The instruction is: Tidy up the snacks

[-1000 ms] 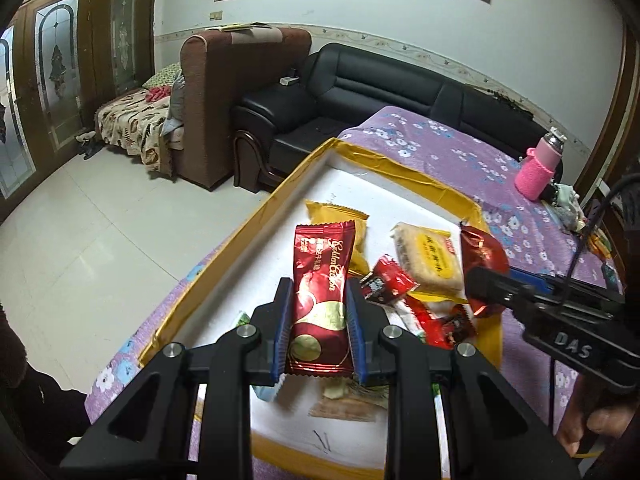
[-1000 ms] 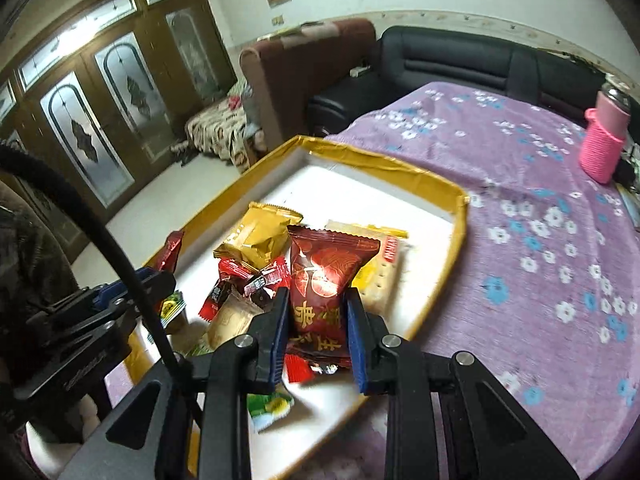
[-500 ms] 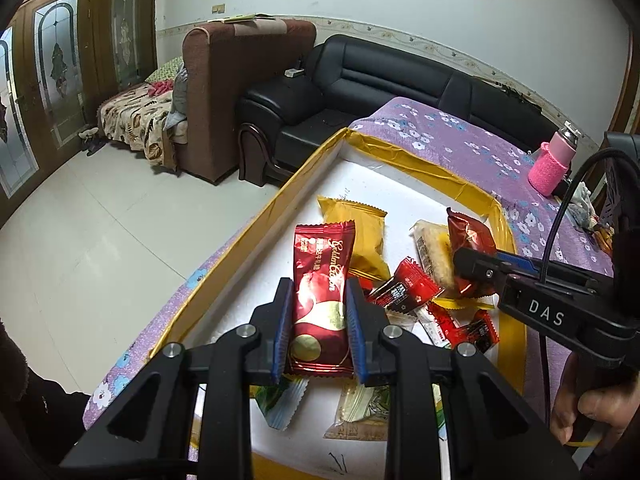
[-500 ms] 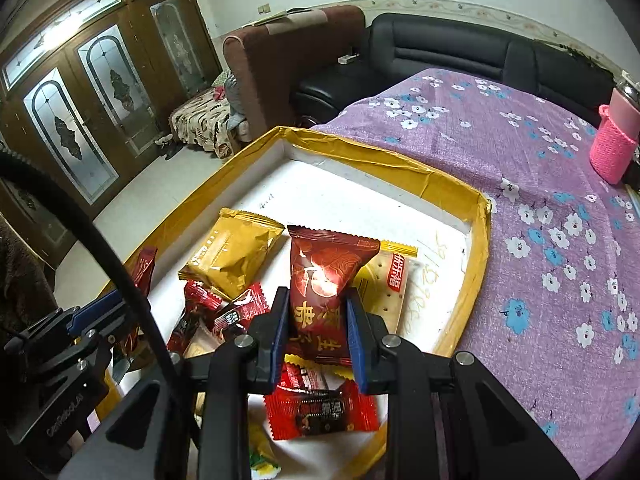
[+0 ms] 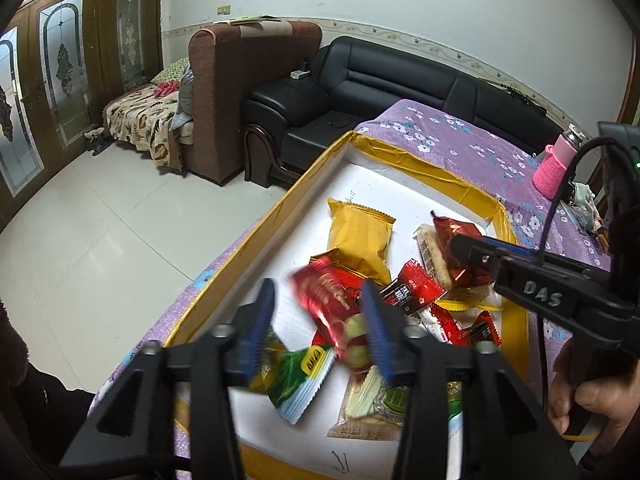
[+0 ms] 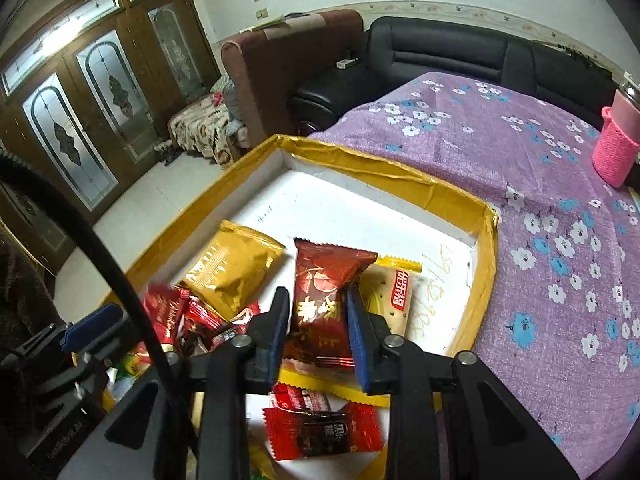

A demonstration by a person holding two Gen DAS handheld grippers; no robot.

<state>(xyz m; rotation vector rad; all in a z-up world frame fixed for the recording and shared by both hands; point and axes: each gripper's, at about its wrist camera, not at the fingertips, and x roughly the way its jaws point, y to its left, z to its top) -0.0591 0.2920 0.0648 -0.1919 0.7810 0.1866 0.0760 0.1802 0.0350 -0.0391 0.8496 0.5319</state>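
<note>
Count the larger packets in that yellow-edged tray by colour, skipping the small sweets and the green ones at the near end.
Gold packet: 1
Dark red packet: 1
Long bright red packet: 1
Pale cracker pack: 1
Total: 4

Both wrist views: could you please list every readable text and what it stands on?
"DAS": right gripper, whose jaws have just been opening, dark red packet between them.
Handwritten digits on tray floor: unclear.
Wrapper print: blurred or too small.
</note>
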